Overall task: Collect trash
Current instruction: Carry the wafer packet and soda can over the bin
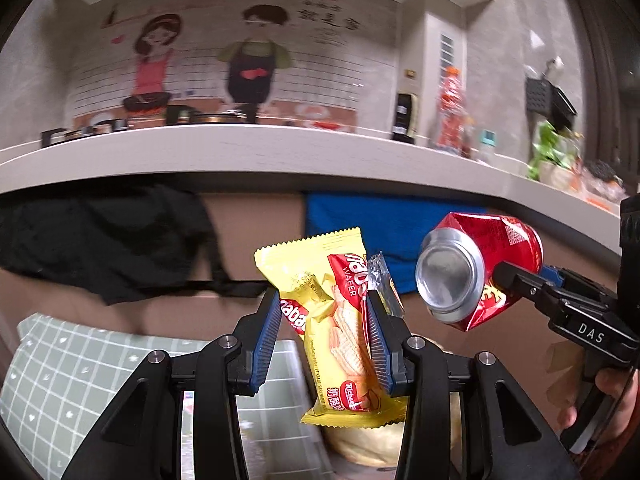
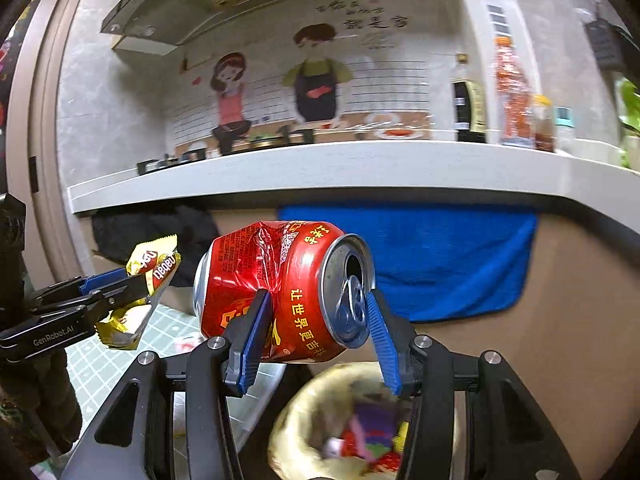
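Observation:
My left gripper [image 1: 323, 300] is shut on a yellow wafer wrapper [image 1: 332, 320], held upright in the air; it also shows in the right wrist view [image 2: 154, 272]. My right gripper [image 2: 318, 300] is shut on a crushed red drink can [image 2: 276, 284], held on its side with the open top to the right. The can also shows in the left wrist view [image 1: 476, 268], to the right of the wrapper. A cream trash bin [image 2: 296, 412] with several colourful wrappers inside sits just below the can; its rim shows in the left wrist view [image 1: 368, 444] under the wrapper.
A white counter edge [image 2: 320, 168] runs across above, with bottles [image 2: 512, 96] on it. A blue towel [image 2: 440, 256] and a black cloth [image 1: 100, 240] hang on the brown cabinet front. A green checked cloth [image 1: 80, 368] lies low left.

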The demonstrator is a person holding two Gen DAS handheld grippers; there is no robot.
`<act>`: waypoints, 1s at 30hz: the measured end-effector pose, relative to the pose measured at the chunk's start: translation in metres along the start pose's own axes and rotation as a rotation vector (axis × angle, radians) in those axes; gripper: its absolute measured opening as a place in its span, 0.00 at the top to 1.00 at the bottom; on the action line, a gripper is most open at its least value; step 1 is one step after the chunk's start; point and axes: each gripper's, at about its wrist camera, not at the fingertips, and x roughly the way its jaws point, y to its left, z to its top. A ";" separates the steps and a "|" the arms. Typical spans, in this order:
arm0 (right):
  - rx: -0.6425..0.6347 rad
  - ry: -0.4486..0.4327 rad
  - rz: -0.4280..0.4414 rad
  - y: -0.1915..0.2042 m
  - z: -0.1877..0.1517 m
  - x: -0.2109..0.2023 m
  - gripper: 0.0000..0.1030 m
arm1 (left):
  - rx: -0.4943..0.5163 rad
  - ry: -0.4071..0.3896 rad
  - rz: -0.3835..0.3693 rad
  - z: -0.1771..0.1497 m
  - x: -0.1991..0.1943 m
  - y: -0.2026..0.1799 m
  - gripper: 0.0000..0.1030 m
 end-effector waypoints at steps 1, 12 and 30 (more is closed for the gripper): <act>0.003 -0.001 -0.013 -0.007 -0.002 -0.003 0.56 | 0.006 0.004 -0.007 -0.001 0.003 -0.005 0.59; 0.037 0.021 -0.071 -0.053 -0.027 -0.009 0.56 | 0.032 0.078 -0.061 -0.022 0.042 -0.045 0.58; 0.068 0.109 -0.087 -0.077 -0.060 0.022 0.56 | 0.014 0.182 -0.087 -0.051 0.092 -0.051 0.58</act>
